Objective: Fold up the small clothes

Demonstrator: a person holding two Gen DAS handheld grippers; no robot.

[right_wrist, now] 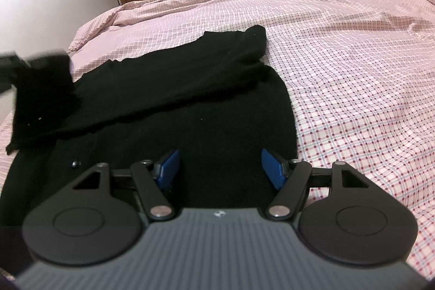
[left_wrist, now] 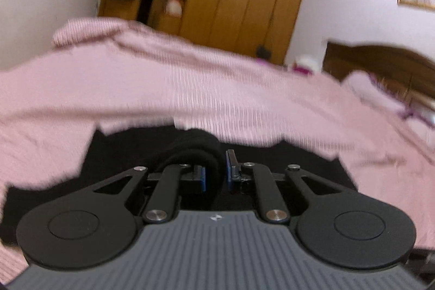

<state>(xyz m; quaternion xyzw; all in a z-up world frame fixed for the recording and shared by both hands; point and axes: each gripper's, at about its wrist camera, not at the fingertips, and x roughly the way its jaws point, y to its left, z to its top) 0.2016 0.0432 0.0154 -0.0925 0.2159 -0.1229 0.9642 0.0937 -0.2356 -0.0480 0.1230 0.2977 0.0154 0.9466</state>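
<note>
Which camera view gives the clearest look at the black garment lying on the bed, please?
The right wrist view: the black garment lies sharp and almost whole on the checked bedspread. The left wrist view is blurred and shows only a dark strip plus a fold pinched by the left gripper.

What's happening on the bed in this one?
A person with a handheld gripper in each hand is folding a black garment spread on a pink checked bedspread. The left gripper is shut on a bunched fold of the black fabric, seen lifted at the garment's left edge in the right wrist view. The right gripper hangs open over the near part of the garment, holding nothing.
</note>
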